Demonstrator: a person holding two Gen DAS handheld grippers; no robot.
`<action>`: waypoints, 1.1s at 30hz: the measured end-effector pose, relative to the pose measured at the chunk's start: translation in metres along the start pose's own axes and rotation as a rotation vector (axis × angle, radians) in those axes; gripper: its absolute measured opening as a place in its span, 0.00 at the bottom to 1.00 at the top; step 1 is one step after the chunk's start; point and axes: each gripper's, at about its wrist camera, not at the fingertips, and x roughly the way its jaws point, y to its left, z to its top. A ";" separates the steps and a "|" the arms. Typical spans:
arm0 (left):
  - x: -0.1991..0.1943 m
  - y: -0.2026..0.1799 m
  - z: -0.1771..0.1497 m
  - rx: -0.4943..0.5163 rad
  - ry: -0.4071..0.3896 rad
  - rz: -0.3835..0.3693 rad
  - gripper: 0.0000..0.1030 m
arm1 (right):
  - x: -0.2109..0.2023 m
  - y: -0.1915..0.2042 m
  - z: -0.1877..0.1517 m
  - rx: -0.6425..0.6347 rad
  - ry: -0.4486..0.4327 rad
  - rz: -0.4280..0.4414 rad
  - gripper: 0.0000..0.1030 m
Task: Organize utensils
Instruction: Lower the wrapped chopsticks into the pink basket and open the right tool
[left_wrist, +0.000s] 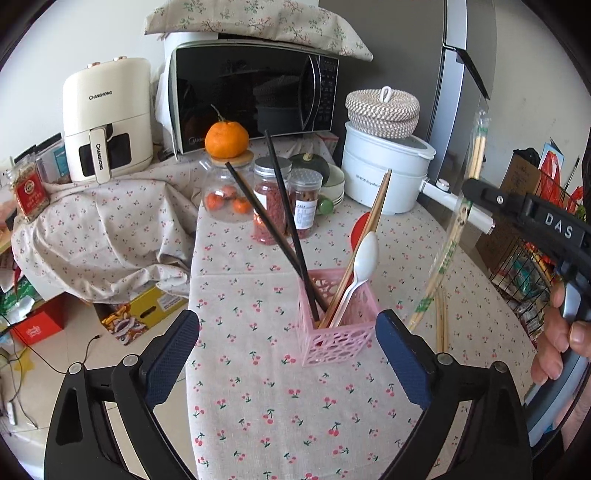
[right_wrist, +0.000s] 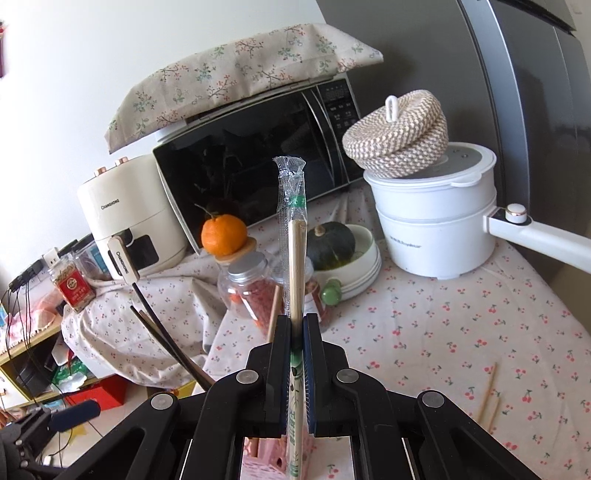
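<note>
A pink lattice utensil basket (left_wrist: 341, 332) stands on the cherry-print tablecloth (left_wrist: 277, 406). It holds two black chopsticks (left_wrist: 284, 221), brown chopsticks (left_wrist: 369, 236) and a white plastic spoon (left_wrist: 360, 266). My left gripper (left_wrist: 288, 354) is open and empty, its fingers either side of the basket, just in front of it. My right gripper (right_wrist: 296, 325), which also shows in the left wrist view (left_wrist: 467, 190), is shut on a plastic-wrapped pair of wooden chopsticks (right_wrist: 295, 258). The pair (left_wrist: 443, 258) hangs steeply, its lower end just right of the basket. The basket's top (right_wrist: 266, 450) shows under the right gripper.
Loose wooden chopsticks (left_wrist: 439, 321) lie on the cloth right of the basket. Behind stand jars (left_wrist: 271, 199), an orange (left_wrist: 226, 138), a microwave (left_wrist: 251, 92), an air fryer (left_wrist: 107, 118), a white pot (left_wrist: 384, 177) with a woven lid and a bowl with a squash (right_wrist: 332, 243). A wire rack (left_wrist: 524, 266) is at right.
</note>
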 end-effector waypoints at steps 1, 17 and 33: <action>0.001 0.002 -0.002 0.000 0.011 0.010 1.00 | 0.002 0.004 0.000 0.000 -0.015 0.007 0.05; 0.002 0.009 -0.011 0.032 0.068 0.059 1.00 | 0.036 0.050 -0.012 -0.098 -0.129 -0.052 0.05; 0.001 -0.001 -0.007 0.026 0.054 0.039 1.00 | 0.027 0.022 -0.008 0.022 -0.044 -0.023 0.59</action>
